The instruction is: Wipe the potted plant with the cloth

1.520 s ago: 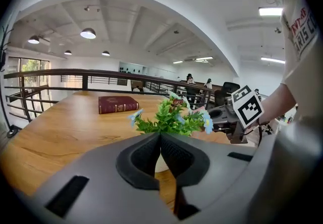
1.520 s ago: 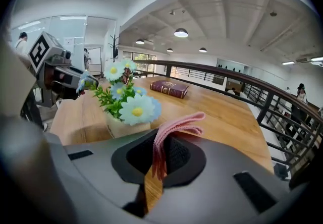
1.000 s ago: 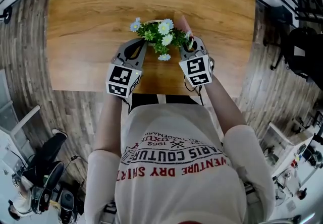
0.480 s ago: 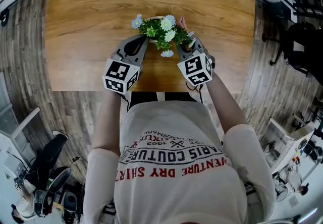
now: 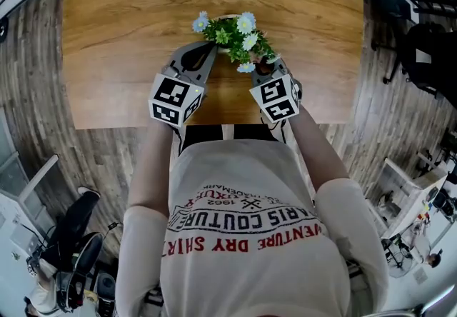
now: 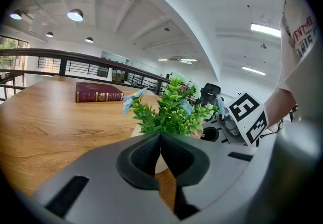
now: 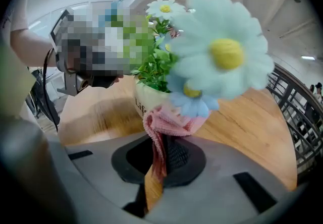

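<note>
A small potted plant (image 5: 232, 37) with green leaves and pale blue daisies stands in a white pot (image 7: 143, 98) near the front edge of the wooden table (image 5: 128, 16). My right gripper (image 7: 162, 140) is shut on a pink cloth (image 7: 169, 119), whose bunched end presses against the pot's side under a large daisy (image 7: 222, 56). In the head view the right gripper (image 5: 264, 63) sits at the plant's right. My left gripper (image 6: 160, 136) is shut with nothing seen between its jaws, right at the pot's left side (image 5: 209, 48). The plant (image 6: 174, 109) rises just behind its tips.
A dark red book (image 6: 98, 92) lies at the table's far side. The table's front edge (image 5: 214, 123) runs just below the grippers. A black railing (image 6: 60, 59) runs behind the table, and a dark chair (image 5: 428, 73) stands on the floor to the right.
The right gripper has slid the cloth a little along the pot. The plant's top now sits slightly farther from the person. The left gripper has stayed in place.
</note>
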Available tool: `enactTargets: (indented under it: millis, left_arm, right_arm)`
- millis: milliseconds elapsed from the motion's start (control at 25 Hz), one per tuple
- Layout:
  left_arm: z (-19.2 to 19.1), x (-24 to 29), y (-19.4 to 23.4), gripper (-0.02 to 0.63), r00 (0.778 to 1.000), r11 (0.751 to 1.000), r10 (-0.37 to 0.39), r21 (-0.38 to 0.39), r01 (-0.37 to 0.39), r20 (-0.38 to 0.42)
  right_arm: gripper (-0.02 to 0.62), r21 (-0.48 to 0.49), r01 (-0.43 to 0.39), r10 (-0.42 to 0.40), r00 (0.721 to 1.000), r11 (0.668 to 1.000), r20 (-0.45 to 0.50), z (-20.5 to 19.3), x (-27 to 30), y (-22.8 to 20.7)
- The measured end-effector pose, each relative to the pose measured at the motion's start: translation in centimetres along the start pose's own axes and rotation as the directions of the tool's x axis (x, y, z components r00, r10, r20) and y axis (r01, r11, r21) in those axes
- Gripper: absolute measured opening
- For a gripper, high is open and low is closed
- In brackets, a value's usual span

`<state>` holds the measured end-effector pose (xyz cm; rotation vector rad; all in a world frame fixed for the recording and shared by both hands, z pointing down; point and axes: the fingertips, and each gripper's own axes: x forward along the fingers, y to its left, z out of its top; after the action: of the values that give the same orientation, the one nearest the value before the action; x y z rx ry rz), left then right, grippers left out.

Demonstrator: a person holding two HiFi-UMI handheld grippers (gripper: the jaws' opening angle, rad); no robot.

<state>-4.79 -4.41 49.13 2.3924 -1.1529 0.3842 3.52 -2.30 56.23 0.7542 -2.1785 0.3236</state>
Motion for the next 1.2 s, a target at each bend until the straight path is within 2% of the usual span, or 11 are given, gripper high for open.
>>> enactTargets:
  millis: [160, 600, 880, 1040, 1200]
  left_arm:
    - [0.0, -0.1, 0.0, 0.017, 0.999, 0.999, -0.038, 0.001, 0.038, 0.001]
    - [0.0, 0.0, -0.1, 0.017, 0.988, 0.988, -0.155, 0.023, 0.155, -0.007]
    - [-0.1, -0.1, 0.0, 0.017, 0.976, 0.977, -0.215, 0.008, 0.215, -0.013]
    - [-0.3, 0.1, 0.1, 0.017, 0.973, 0.973, -0.228, 0.021, 0.228, -0.023]
    - [-0.5, 0.1, 0.0, 0.017, 0.977, 0.976, -0.211, 0.044, 0.213, -0.034]
  right_arm:
    - [0.035, 0.065, -0.024, 0.024, 1.0, 0.998, 0.007, 0.7, 0.2, 1.7]
    - [0.035, 0.111, -0.034, 0.027, 0.998, 0.993, 0.059, 3.7, 1.7, 5.7]
    - [0.035, 0.149, -0.067, 0.046, 0.989, 0.987, 0.141, 6.8, 2.0, 7.7]
    - [0.035, 0.161, -0.076, 0.047, 0.984, 0.984, 0.174, 7.1, 1.3, 7.9]
    - [0.035, 0.18, -0.057, 0.029, 0.988, 0.982, 0.155, 5.6, -0.2, 7.4]
